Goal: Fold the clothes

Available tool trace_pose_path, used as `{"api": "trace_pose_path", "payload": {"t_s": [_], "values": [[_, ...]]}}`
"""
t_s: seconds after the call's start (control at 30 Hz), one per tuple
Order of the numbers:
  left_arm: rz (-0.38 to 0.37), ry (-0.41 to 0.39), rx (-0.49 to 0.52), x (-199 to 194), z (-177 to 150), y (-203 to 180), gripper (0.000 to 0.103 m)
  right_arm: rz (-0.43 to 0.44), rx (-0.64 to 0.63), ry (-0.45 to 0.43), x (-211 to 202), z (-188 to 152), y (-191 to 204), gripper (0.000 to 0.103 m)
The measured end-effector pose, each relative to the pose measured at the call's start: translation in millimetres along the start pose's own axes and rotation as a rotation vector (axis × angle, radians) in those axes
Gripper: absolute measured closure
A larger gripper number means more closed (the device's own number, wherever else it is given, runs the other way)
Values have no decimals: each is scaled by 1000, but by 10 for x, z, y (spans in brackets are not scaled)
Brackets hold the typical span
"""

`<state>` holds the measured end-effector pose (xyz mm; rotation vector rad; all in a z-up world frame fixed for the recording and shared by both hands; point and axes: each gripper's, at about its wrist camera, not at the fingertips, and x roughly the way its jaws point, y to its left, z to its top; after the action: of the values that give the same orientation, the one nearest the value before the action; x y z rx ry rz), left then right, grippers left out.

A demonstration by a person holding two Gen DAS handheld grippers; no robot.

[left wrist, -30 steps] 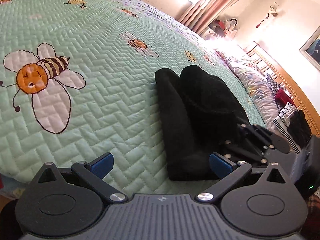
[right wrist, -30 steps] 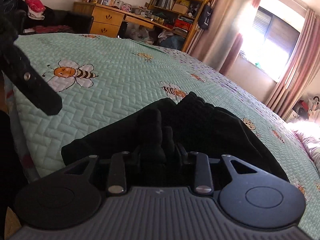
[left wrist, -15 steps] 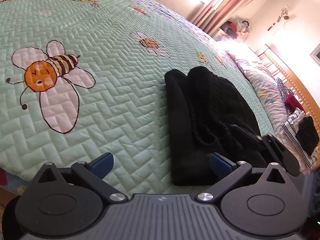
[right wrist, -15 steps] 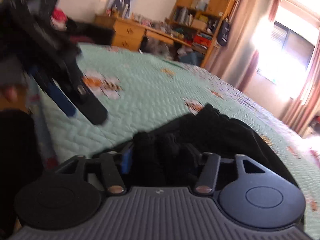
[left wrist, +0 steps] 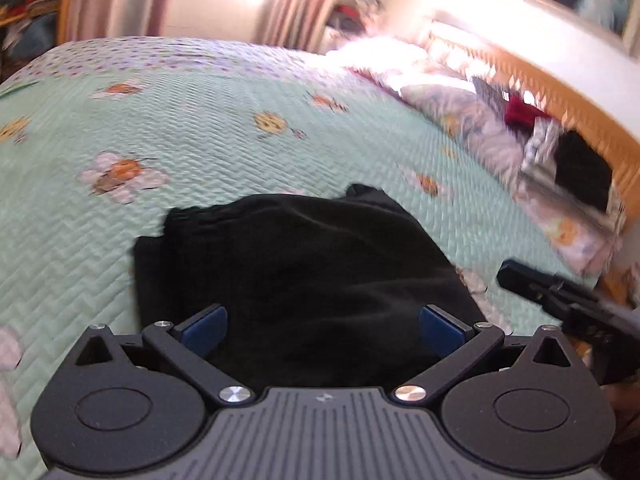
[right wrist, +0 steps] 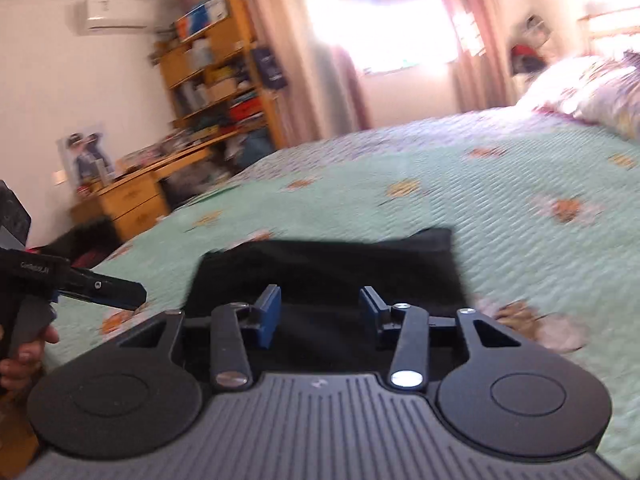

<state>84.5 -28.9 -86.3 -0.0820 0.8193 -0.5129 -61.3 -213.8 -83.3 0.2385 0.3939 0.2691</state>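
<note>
A folded black garment (left wrist: 304,280) lies flat on the green bee-print bedspread (left wrist: 192,128), near the bed's edge. The left gripper (left wrist: 322,322) hovers above it, fingers (left wrist: 204,322) spread wide, gripping nothing. The right gripper (right wrist: 318,314) hangs over the same garment, its fingers (right wrist: 269,314) closing with a gap, no cloth pinched between them.
</note>
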Motion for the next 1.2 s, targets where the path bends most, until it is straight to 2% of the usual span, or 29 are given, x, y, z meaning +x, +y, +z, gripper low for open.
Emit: {"api": "trace_pose_path", "payload": {"t_s": [0.07,0.1,0.17,0.2,0.27,0.33,0.43,0.5,0.6,0.73,0.8,0.9,0.93,1.0,1.07,1.13,1.2], "values": [[47,91,37,322,-13,-74,1,-16,-17,-8,23,-11,1,57],[80,135,59,443,-83,-77,2,-25,-37,31,145,-58,3,57],[107,148,146,494,-245,-106,2,-18,-32,229,431,-310,-9,63],[115,145,181,486,-320,-120,1,-6,-41,272,472,-510,-25,64],[130,136,173,411,-366,-98,1,9,-68,213,330,-651,-10,64],[160,140,152,376,-364,-18,1,26,-49,217,294,-603,-33,64],[198,162,75,408,-356,167,0,39,-126,233,287,-570,38,64],[184,140,44,353,-364,199,1,42,-188,239,258,-535,83,64],[203,121,62,240,-353,97,2,73,-204,238,214,-507,22,63],[250,26,99,-88,-272,-168,3,175,-138,233,160,-362,-117,63],[185,-22,131,-214,-158,-361,2,210,-112,186,102,-217,-196,63],[64,4,222,-47,-11,-690,1,190,-67,133,174,110,-346,63],[44,53,255,127,-4,-750,1,198,-56,126,263,225,-395,62],[87,148,274,458,-80,-735,2,221,-41,114,458,457,-487,62],[136,199,248,650,-219,-556,2,258,-36,138,706,626,-534,62],[95,155,220,585,-296,-450,2,330,11,227,1039,721,-570,62],[94,157,214,565,-302,-461,2,418,63,337,1421,761,-582,62]]}}
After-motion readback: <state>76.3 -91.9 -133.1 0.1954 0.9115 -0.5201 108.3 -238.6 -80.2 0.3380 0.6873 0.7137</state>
